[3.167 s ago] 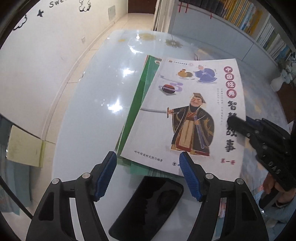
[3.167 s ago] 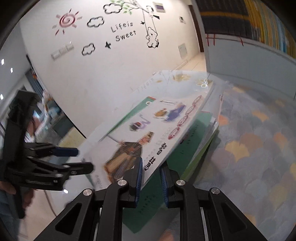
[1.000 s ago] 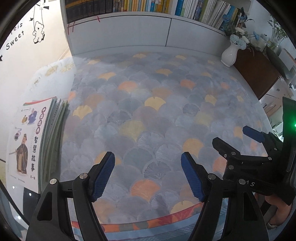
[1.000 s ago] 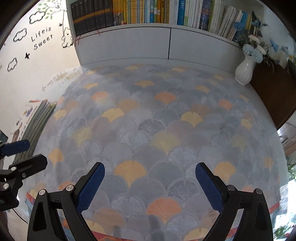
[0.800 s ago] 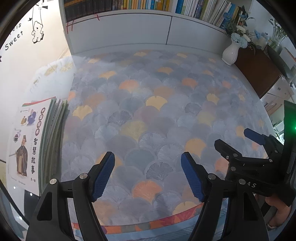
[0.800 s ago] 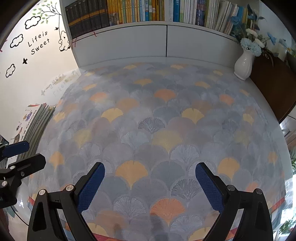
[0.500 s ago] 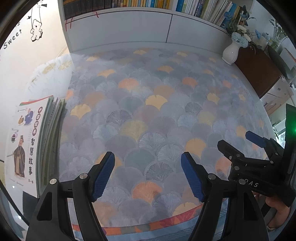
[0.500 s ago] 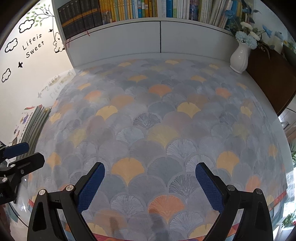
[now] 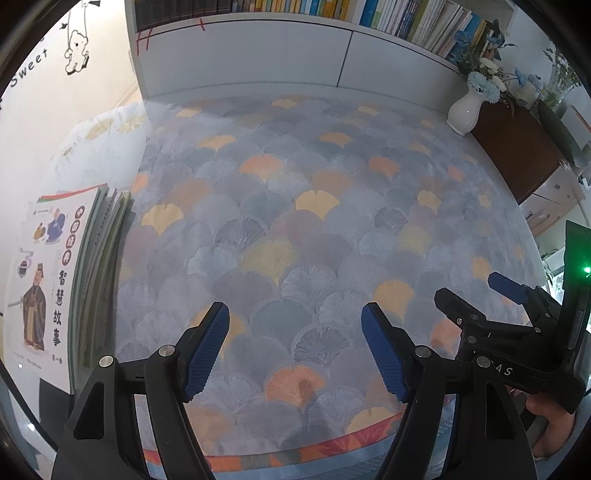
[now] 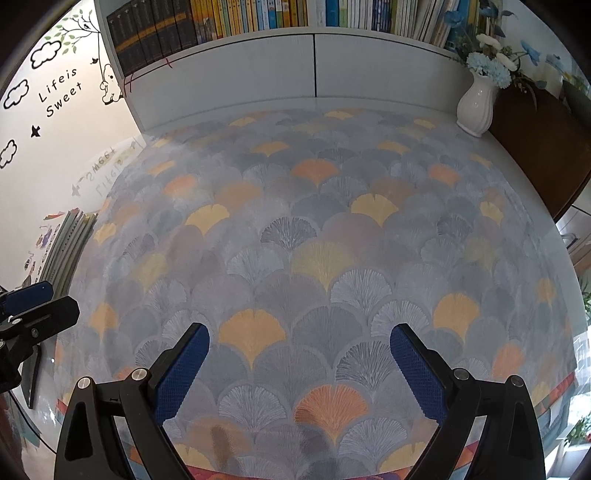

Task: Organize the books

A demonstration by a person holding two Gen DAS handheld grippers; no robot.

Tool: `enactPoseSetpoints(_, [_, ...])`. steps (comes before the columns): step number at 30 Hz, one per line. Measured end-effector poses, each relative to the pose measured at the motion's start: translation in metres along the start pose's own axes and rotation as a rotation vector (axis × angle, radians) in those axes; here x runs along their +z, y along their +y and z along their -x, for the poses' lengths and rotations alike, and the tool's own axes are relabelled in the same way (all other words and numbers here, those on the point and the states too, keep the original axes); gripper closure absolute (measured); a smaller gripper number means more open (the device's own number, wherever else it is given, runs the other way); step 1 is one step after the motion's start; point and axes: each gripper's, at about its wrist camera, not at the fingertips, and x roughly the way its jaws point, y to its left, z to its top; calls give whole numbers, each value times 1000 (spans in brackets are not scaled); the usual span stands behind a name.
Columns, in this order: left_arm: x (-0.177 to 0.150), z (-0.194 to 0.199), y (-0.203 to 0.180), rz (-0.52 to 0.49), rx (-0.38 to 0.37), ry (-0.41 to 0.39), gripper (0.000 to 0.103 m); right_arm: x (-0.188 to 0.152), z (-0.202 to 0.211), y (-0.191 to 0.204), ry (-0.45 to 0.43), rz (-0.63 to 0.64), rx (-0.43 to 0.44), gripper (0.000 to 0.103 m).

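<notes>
A stack of thin books [image 9: 55, 266] lies at the table's left edge, topped by a white cover showing a robed warrior; its page edges [image 10: 66, 243] also show in the right wrist view. My left gripper [image 9: 295, 347] hangs open over the fan-patterned tablecloth [image 9: 295, 221], nothing between its blue pads. My right gripper [image 10: 299, 369] is open wide over the same cloth [image 10: 314, 240], also empty. Each gripper appears in the other's view: the right one [image 9: 480, 299] at right, a hand under it, and the left one's fingers [image 10: 33, 302] at left.
A bookshelf [image 10: 295, 18] filled with upright books runs along the back above white cabinet doors [image 10: 314, 62]. A white vase with blue flowers [image 10: 476, 99] stands at the back right beside a dark wooden cabinet [image 9: 517, 155]. A dark flat device [image 10: 31, 373] lies near the stack.
Three seconds ago my right gripper held the warrior book over the stack; now the book lies on the stack and both grippers face the cloth, open. Over the last second nearly nothing moved.
</notes>
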Motion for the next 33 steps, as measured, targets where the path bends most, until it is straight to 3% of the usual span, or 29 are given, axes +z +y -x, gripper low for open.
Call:
enactPoseSetpoints(8, [-10, -19, 5, -18, 11, -87, 30, -6, -10, -1, 12, -7, 8, 5])
enactPoseSetpoints(18, [-34, -66, 15, 56, 19, -107, 30, -22, -37, -3, -55, -34, 18, 5])
enactPoseSetpoints(23, [-42, -82, 13, 41, 92, -102, 30, -27, -43, 4, -96, 37, -15, 5])
enactPoseSetpoints(25, [-49, -85, 11, -6, 134, -154, 30, -31, -48, 5, -99, 49, -26, 5])
enactPoseSetpoints(27, [-55, -87, 7, -51, 175, -199, 26, -36, -54, 1, -82, 22, -45, 3])
enactPoseSetpoints(30, [-59, -87, 8, -39, 226, -236, 9, -44, -62, -4, -75, -13, -59, 0])
enactPoseSetpoints(31, [-57, -88, 12, -11, 233, -226, 1, -46, -61, -2, -98, 11, -69, 0])
enactPoseSetpoints(33, [-56, -89, 21, 38, 195, -211, 0, -50, -60, -1, -129, 38, -70, 0])
